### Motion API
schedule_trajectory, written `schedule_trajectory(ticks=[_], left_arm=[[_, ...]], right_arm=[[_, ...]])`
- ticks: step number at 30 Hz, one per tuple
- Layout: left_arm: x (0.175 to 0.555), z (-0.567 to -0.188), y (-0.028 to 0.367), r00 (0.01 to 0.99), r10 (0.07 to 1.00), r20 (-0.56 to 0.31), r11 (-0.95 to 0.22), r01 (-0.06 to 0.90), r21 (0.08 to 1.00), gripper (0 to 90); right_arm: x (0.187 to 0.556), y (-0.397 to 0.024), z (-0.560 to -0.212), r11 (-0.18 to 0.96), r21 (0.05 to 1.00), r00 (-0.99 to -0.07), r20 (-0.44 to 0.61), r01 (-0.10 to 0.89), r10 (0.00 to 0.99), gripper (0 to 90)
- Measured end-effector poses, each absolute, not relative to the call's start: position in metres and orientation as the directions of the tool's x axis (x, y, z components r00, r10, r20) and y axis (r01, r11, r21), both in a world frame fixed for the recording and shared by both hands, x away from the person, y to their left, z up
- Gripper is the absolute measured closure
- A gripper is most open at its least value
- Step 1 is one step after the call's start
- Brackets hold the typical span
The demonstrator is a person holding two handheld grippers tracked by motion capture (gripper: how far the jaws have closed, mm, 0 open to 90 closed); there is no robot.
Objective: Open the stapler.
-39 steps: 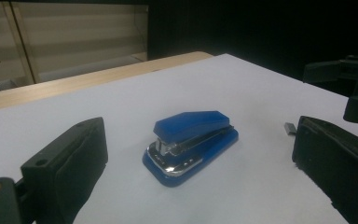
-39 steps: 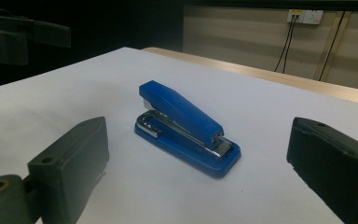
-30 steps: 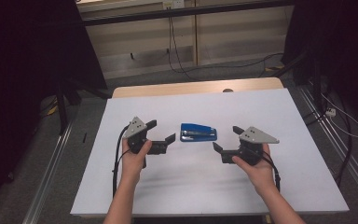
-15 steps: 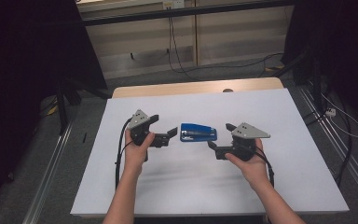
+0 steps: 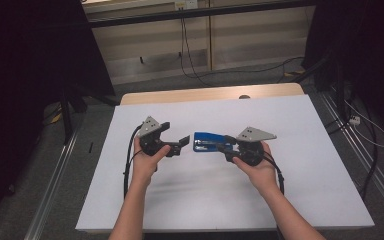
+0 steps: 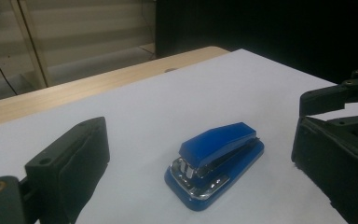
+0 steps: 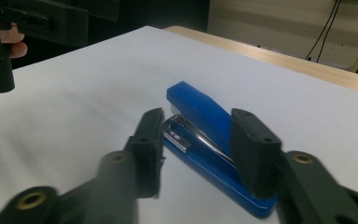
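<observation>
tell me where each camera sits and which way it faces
High view: above the person's side, looking forward and down on the white table; forearms, left gripper, right gripper.
Left gripper view: rides the left gripper, facing the blue metal-mouthed stapler between wide jaws.
Right gripper view: along jaws that have just been closing around the stapler's rear.
All share the stapler.

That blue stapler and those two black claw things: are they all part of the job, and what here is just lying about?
In the job:
- blue stapler
- right gripper, jaws closing around the stapler's rear end
- left gripper, open, just short of the stapler

Lying about:
- white sheet
- wooden table edge
- floor cables
</observation>
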State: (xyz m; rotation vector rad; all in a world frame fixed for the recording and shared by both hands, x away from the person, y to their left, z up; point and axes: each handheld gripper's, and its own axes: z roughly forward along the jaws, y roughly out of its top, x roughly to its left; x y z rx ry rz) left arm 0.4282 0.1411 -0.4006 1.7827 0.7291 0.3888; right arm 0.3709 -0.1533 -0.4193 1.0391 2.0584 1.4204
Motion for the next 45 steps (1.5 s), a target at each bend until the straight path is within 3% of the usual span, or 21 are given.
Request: schedule_trajectory(ticks=[1, 3, 8, 13, 16, 22, 27, 33, 36, 45], left_arm=[[0.429, -0.401, 0.141, 0.747, 0.659, -0.089, -0.199, 0.288, 0.937, 4.5], [0.429, -0.402, 0.141, 0.744, 0.661, -0.097, -0.194, 0.295, 0.936, 4.6], [0.43, -0.404, 0.139, 0.748, 0.656, -0.104, -0.197, 0.302, 0.933, 4.6], [0.433, -0.408, 0.137, 0.735, 0.674, -0.079, -0.224, 0.306, 0.925, 6.7], [0.434, -0.41, 0.136, 0.734, 0.676, -0.067, -0.246, 0.31, 0.918, 14.0], [0.437, -0.416, 0.133, 0.716, 0.695, -0.067, -0.27, 0.346, 0.899, 34.4], [0.442, -0.427, 0.126, 0.72, 0.689, -0.086, -0.298, 0.39, 0.871, 59.6], [0.445, -0.433, 0.123, 0.725, 0.68, -0.115, -0.307, 0.423, 0.853, 80.3], [0.447, -0.438, 0.119, 0.733, 0.67, -0.116, -0.329, 0.434, 0.839, 85.4], [0.449, -0.445, 0.111, 0.747, 0.657, -0.096, -0.369, 0.431, 0.824, 90.0]], right_arm=[[0.373, -0.152, -0.419, 0.193, 0.917, -0.629, 0.077, 0.349, 0.773, 70.9], [0.377, -0.149, -0.419, 0.198, 0.911, -0.632, 0.084, 0.362, 0.77, 79.1], [0.384, -0.14, -0.419, 0.226, 0.897, -0.648, 0.084, 0.38, 0.757, 90.0], [0.391, -0.128, -0.422, 0.279, 0.876, -0.656, 0.055, 0.394, 0.753, 90.0], [0.395, -0.123, -0.426, 0.292, 0.871, -0.657, 0.047, 0.396, 0.752, 90.0], [0.403, -0.114, -0.436, 0.315, 0.855, -0.655, 0.037, 0.413, 0.755, 90.0], [0.407, -0.108, -0.442, 0.337, 0.842, -0.654, 0.025, 0.421, 0.756, 90.0], [0.41, -0.105, -0.445, 0.328, 0.84, -0.641, 0.031, 0.432, 0.767, 90.0], [0.412, -0.103, -0.446, 0.335, 0.837, -0.643, 0.026, 0.433, 0.766, 90.0], [0.415, -0.092, -0.448, 0.389, 0.815, -0.646, -0.023, 0.43, 0.763, 90.0]])
